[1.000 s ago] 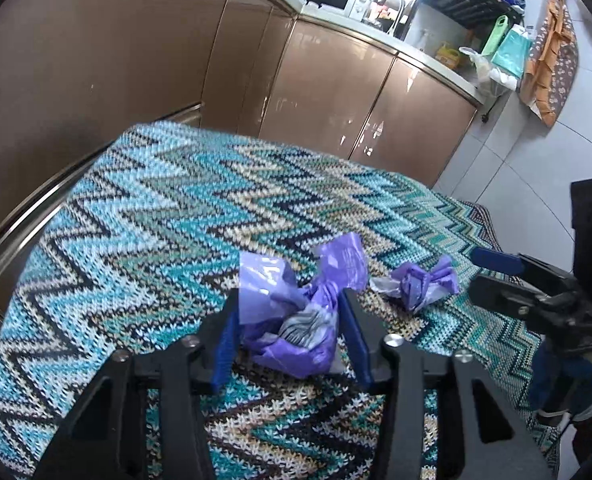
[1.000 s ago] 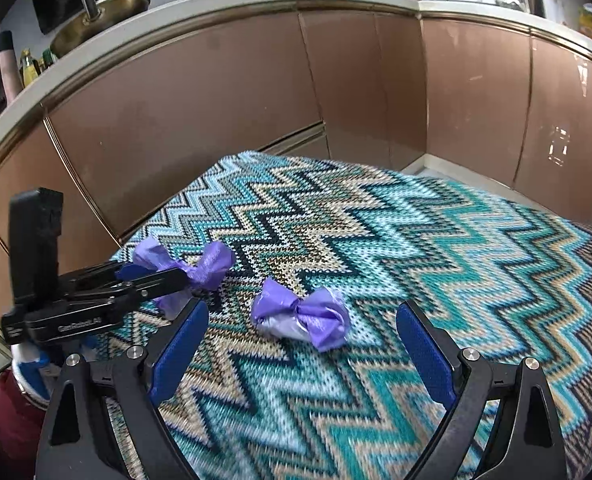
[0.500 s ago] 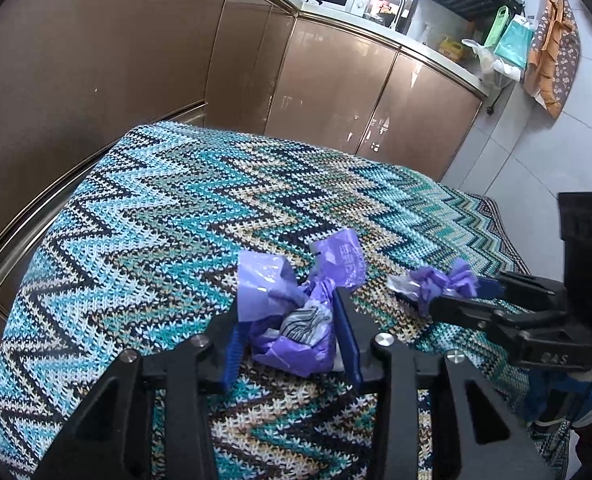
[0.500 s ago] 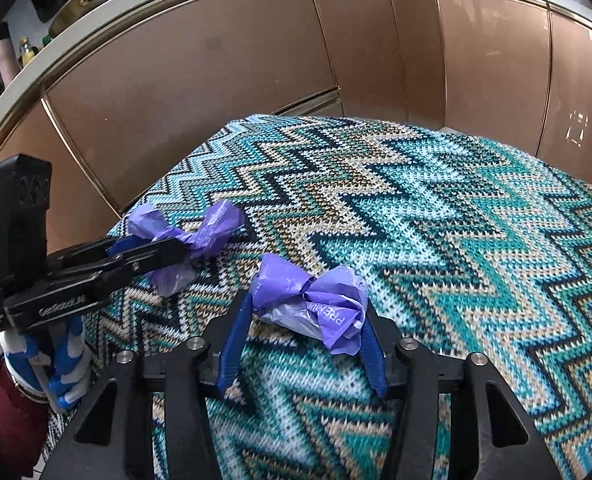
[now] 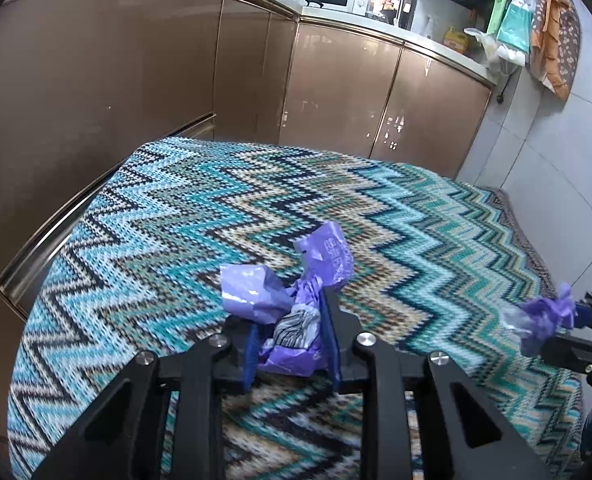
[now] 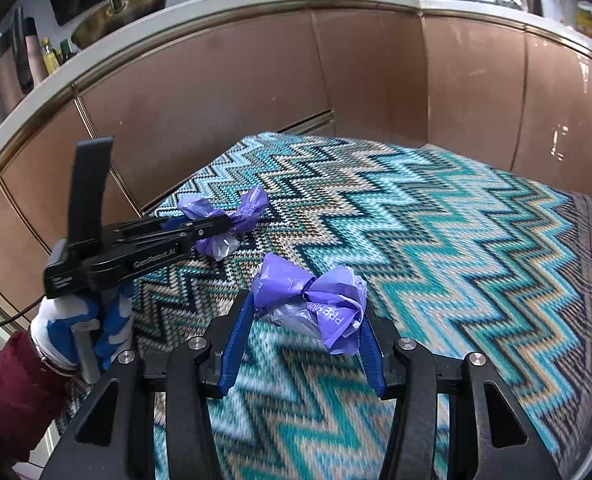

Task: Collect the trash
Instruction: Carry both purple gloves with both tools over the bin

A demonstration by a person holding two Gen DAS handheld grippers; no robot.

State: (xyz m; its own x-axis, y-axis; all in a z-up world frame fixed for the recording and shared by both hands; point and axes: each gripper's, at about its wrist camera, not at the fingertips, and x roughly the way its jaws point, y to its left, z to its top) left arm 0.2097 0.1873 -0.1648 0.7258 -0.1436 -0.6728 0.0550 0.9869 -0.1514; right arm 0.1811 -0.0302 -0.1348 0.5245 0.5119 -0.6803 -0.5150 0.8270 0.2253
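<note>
Both wrappers light, soft, crinkly: left gripper [image 5: 292, 344] jaws closing on one wrapper [image 5: 292, 300] at its twisted waist, right gripper [image 6: 304, 340] clamps the other [image 6: 316, 300] endwise, just above the rug [image 6: 456, 240].

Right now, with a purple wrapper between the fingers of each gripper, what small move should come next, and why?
Probably finish the left squeeze, then lift both. The left gripper is closing on its purple wrapper, pads already pressing it. The right gripper is shut on the other wrapper. Both wrappers sit low over the zigzag cloth, and no bin is in view, so raising them clear looks like the safest next step.
</note>
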